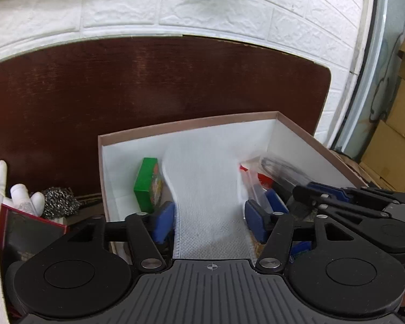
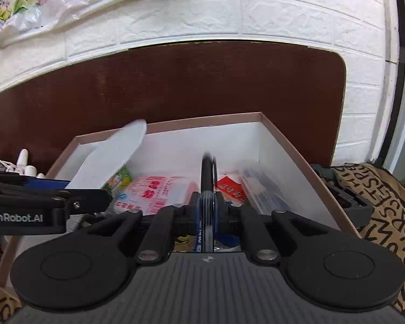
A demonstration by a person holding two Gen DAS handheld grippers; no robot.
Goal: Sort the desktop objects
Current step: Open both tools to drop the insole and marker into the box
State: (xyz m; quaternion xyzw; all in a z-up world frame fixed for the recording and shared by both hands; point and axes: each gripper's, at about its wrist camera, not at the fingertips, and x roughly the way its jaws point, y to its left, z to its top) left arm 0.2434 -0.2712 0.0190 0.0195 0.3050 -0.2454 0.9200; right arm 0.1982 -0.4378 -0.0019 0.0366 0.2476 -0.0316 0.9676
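I am holding a white insole (image 1: 208, 189) in my left claw (image 1: 209, 222); the blue pads are standing on each side of its heel end, and it seems they are pinching it by the edges, though I cannot tell how firmly. The insole is hanging over the open box (image 1: 191, 124), its toe end pointing up past the far rim. I judge it is very light, soft and bendy, so it is better to take it near the stiff heel, not by the thin toe, or it will fold and slip.

My right claw (image 2: 208, 205) is closed on a thin dark tool with a ribbed handle (image 2: 208, 172), which stands upright between the pads above the box. It looks stiff and narrow, so a hold on the ribbed part should not slide.

In the box are lying a green carton (image 1: 147, 183), a pink printed packet (image 2: 156, 191) and a clear sleeve of pens (image 2: 259, 186). The box is sitting on the dark brown surface (image 1: 121, 94), and a white glove (image 1: 2, 189) is lying beside it.
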